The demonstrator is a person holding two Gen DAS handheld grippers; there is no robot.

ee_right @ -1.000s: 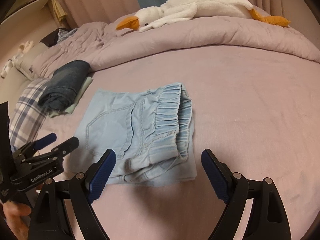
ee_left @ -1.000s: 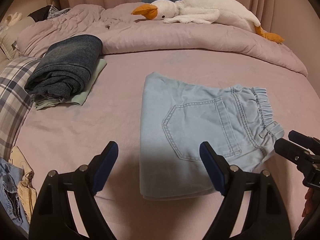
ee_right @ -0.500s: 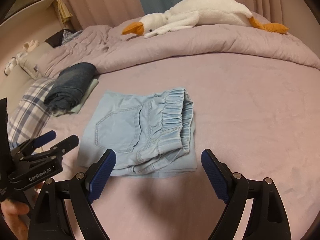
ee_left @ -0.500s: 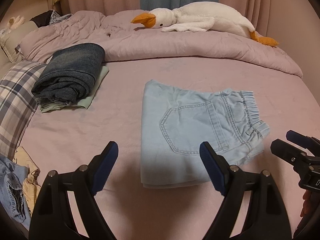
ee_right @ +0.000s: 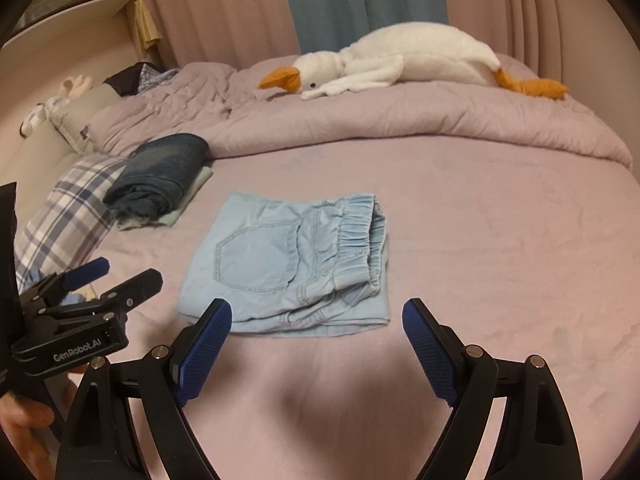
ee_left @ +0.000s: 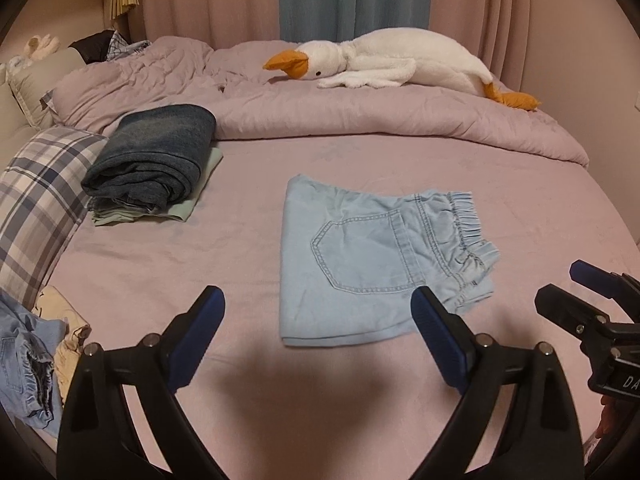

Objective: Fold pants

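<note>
Light blue denim pants [ee_left: 372,256] lie folded into a flat rectangle on the pink bed sheet [ee_left: 240,380], back pocket up, elastic waistband at the right. They also show in the right wrist view [ee_right: 292,268]. My left gripper [ee_left: 318,332] is open and empty, held above the sheet just in front of the pants. My right gripper [ee_right: 318,344] is open and empty, just in front of the pants' near edge. Each gripper shows in the other's view, the right one [ee_left: 576,292] at the right edge and the left one [ee_right: 116,276] at the left.
A stack of folded dark jeans [ee_left: 152,160] on a green garment lies at the back left. A plaid pillow [ee_left: 36,196] and loose clothes [ee_left: 28,356] are at the left edge. A rumpled duvet [ee_left: 360,116] and plush goose [ee_left: 384,60] lie across the back.
Both grippers have pulled back and up from the folded pants, which now look smaller and farther away. The pants have not moved.
</note>
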